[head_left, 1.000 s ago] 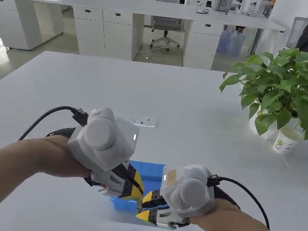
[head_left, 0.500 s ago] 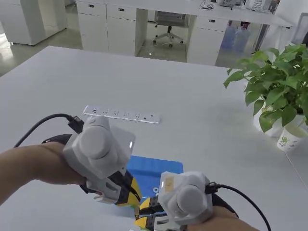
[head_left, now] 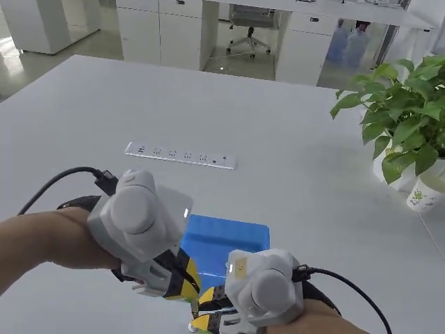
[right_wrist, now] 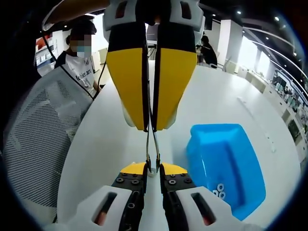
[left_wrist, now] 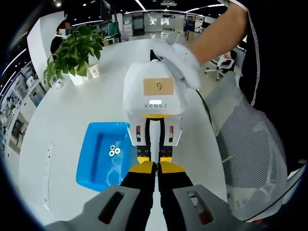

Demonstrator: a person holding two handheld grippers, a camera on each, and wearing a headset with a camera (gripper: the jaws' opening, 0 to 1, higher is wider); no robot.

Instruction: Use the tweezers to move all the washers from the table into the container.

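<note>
Right gripper view: left gripper (right_wrist: pixel 150 127) and right gripper (right_wrist: pixel 153 169) pinched the tweezers (right_wrist: pixel 156 149) (mid-handover, seemingly); squaring them mattered before release.

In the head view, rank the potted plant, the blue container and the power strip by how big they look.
1. potted plant, even though the frame edge cuts it off
2. blue container, partly covered
3. power strip, long but thin, and farther off
</note>
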